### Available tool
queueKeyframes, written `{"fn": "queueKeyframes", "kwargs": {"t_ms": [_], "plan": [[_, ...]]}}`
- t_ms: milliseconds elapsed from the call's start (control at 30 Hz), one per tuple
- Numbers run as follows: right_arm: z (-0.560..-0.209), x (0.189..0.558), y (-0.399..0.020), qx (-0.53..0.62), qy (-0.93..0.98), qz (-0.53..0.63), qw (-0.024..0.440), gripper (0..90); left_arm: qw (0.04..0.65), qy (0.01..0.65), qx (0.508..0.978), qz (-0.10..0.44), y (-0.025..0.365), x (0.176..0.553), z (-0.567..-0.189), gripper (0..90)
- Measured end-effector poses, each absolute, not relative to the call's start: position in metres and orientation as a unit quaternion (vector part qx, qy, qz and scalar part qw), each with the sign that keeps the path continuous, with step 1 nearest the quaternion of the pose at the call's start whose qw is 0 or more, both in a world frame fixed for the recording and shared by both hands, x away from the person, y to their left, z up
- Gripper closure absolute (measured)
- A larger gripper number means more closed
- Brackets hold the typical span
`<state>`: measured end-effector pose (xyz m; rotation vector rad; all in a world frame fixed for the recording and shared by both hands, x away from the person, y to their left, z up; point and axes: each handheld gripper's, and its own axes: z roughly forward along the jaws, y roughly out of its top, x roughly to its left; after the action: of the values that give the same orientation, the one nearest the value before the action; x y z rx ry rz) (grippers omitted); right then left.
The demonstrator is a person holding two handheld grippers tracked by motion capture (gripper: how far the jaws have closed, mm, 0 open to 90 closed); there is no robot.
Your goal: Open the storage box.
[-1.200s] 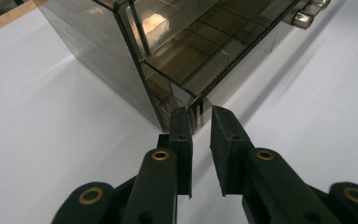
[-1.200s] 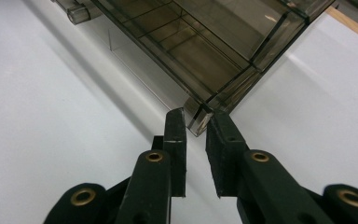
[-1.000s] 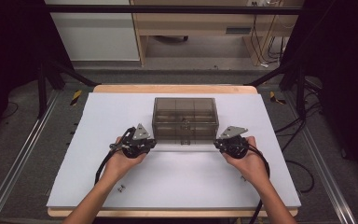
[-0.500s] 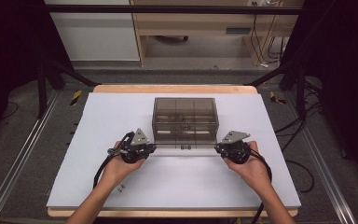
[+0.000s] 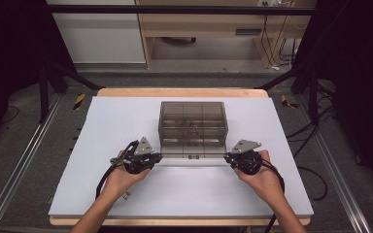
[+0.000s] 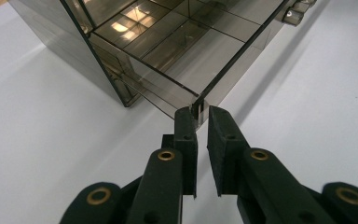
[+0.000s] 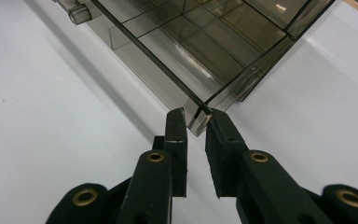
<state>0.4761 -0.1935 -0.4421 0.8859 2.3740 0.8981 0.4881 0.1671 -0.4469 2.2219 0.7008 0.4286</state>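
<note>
A smoky clear compartment box (image 5: 193,121) stands mid-table on the white board (image 5: 102,131). Its thin lid (image 5: 193,156) is swung out towards the person, with its free edge running between the two grippers. My left gripper (image 5: 158,157) is shut on the lid's left corner, and in the left gripper view the jaws (image 6: 198,113) pinch the corner of the lid (image 6: 235,58). My right gripper (image 5: 227,157) is shut on the right corner, and the right gripper view has the jaws (image 7: 196,116) closed on the lid's (image 7: 144,44) edge. Divided empty compartments (image 6: 168,42) lie under the lid.
A small clear latch (image 6: 294,13) sits on the lid's edge, the same latch (image 7: 77,13) appearing in the right gripper view. Metal rails (image 5: 24,160) flank the board. Yellow-black clamps (image 5: 79,101) mark the far corners. Cables (image 5: 315,179) trail off at the right.
Both grippers have drawn slightly towards the person, and the lid's free edge has come with them. The box itself has stayed put.
</note>
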Motion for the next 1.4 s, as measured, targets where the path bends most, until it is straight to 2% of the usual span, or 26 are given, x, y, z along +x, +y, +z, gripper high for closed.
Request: {"fn": "queueKeyframes", "kwargs": {"t_ms": [1400], "plan": [[-0.4486,0.4686,-0.1938,0.322,0.86,0.328,0.221,78.9,0.381,0.272,0.869,0.162,0.1689,0.4821,-0.4532,81.3]]}}
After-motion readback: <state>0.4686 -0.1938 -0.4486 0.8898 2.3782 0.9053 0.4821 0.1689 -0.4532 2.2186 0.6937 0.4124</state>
